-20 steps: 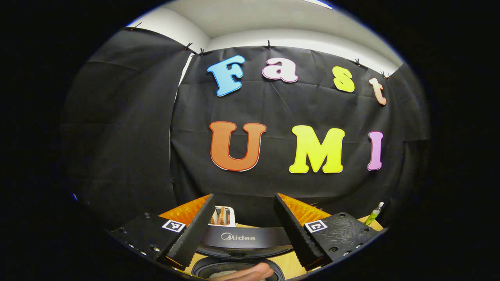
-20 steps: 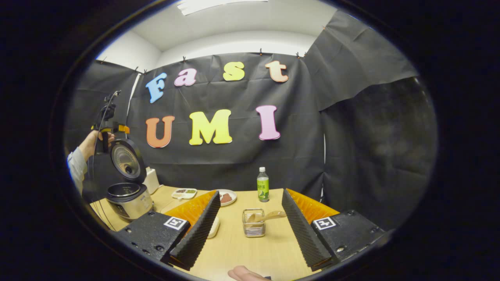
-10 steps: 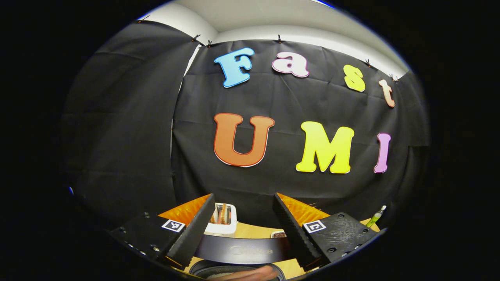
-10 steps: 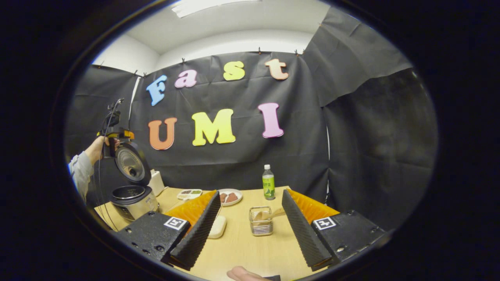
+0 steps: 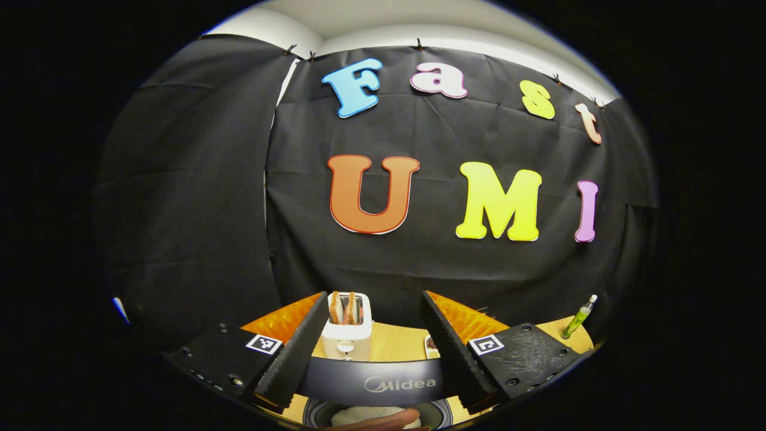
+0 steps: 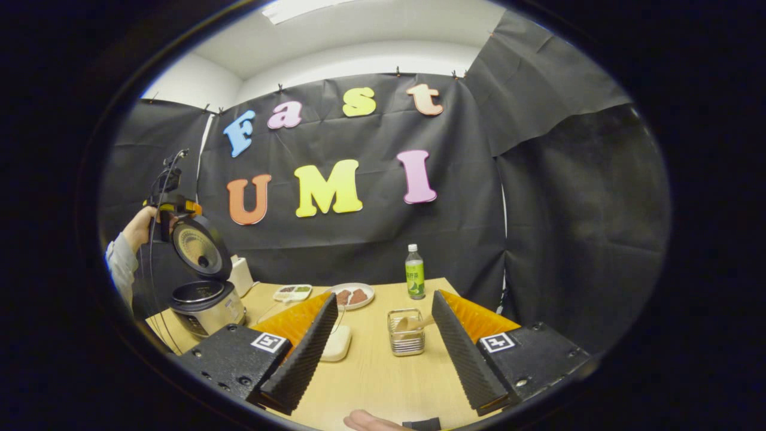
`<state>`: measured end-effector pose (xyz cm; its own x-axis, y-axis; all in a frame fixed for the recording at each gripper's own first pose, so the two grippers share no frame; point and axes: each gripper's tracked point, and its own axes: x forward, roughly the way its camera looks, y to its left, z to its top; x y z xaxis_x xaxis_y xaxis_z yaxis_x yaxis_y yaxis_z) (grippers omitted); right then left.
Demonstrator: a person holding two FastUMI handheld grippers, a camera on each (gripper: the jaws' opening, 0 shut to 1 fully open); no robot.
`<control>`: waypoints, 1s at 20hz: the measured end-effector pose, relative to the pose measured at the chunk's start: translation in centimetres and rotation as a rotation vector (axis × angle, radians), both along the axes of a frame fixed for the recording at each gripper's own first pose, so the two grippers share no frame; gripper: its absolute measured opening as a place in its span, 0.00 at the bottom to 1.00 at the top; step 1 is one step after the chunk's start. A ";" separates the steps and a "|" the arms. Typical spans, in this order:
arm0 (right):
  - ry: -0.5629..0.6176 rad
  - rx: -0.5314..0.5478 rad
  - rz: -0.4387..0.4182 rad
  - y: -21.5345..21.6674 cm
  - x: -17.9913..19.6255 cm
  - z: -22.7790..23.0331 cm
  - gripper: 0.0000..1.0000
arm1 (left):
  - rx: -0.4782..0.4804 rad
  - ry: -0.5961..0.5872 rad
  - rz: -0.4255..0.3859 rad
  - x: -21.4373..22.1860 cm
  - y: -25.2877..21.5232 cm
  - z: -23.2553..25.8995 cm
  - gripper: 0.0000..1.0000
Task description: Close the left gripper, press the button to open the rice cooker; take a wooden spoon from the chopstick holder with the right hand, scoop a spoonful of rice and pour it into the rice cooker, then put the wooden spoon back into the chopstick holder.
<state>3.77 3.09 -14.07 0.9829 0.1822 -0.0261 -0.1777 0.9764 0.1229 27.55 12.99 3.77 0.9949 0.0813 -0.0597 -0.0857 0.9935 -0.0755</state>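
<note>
With the rice cooker (image 6: 206, 302) already open at far left, the wooden spoon (image 6: 413, 324) is seen straight ahead of the right gripper (image 6: 383, 353), fingers apart, handle slanting rightward from the chopstick holder (image 6: 406, 340).

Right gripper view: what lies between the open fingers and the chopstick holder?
Only bare wooden table separates the right gripper from the chopstick holder, with the wooden spoon inside.
</note>
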 end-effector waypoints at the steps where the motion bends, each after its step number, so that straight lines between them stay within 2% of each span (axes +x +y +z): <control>1: 0.001 -0.006 -0.001 0.2 0.0 -0.2 1.00 | 0.002 0.001 -0.002 -0.7 -0.2 -0.4 0.99; 6: 0.012 -0.026 0.021 1.7 -0.3 -0.7 1.00 | 0.009 0.018 -0.014 -3.4 -0.6 -2.5 0.99; 20: 0.015 -0.066 0.062 4.2 -3.2 -2.8 1.00 | 0.037 0.134 -0.088 -9.6 -2.9 -14.6 0.98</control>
